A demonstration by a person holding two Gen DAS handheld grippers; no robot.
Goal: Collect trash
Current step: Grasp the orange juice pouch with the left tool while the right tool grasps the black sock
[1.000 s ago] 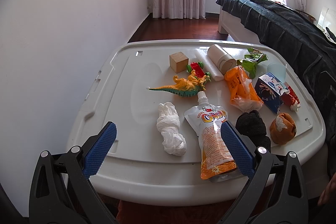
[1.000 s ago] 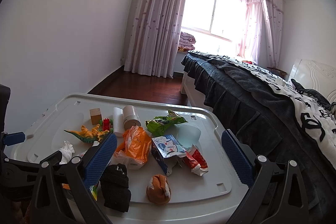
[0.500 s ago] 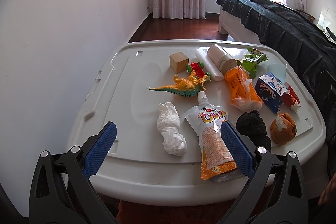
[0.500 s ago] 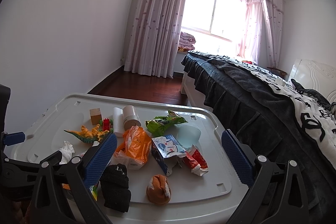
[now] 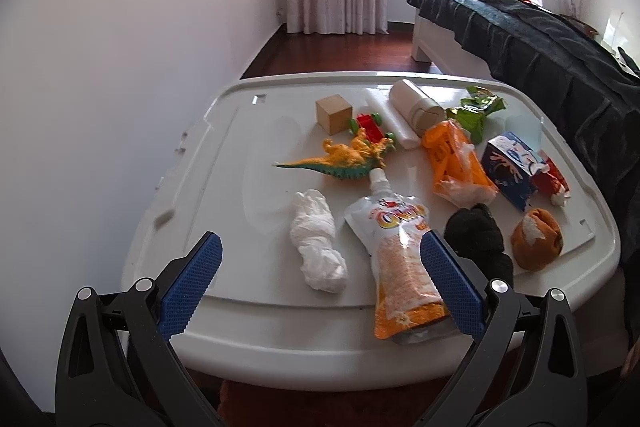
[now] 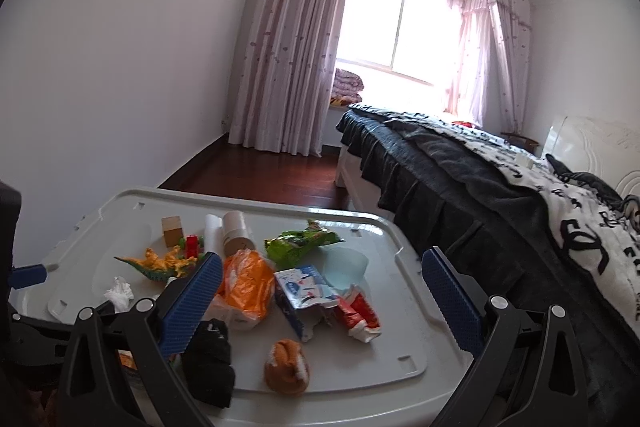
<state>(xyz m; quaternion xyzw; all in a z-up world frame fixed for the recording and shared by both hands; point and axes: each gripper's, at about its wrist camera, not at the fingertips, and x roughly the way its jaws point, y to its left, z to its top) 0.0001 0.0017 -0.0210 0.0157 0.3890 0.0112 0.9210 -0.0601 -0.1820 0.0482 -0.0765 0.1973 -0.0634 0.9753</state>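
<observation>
A white plastic lid [image 5: 224,187] serves as a table and holds trash and toys. Trash on it: a crumpled white tissue [image 5: 318,245], an orange drink pouch [image 5: 404,267], an orange plastic bag [image 5: 456,163], a green wrapper [image 5: 476,111], a torn blue carton [image 5: 510,171] and a red wrapper [image 5: 552,183]. My left gripper [image 5: 320,283] is open and empty, above the near edge, with the tissue and pouch between its fingers. My right gripper [image 6: 320,303] is open and empty, above the carton [image 6: 304,291] and red wrapper [image 6: 360,313].
Toys lie among the trash: a dinosaur [image 5: 344,161], a wooden cube [image 5: 334,113], a red car [image 5: 370,125], a paper roll [image 5: 416,105], black sock [image 5: 478,239] and an orange sock ball [image 5: 538,245]. A dark bed [image 6: 500,195] stands at the right, a white wall at the left.
</observation>
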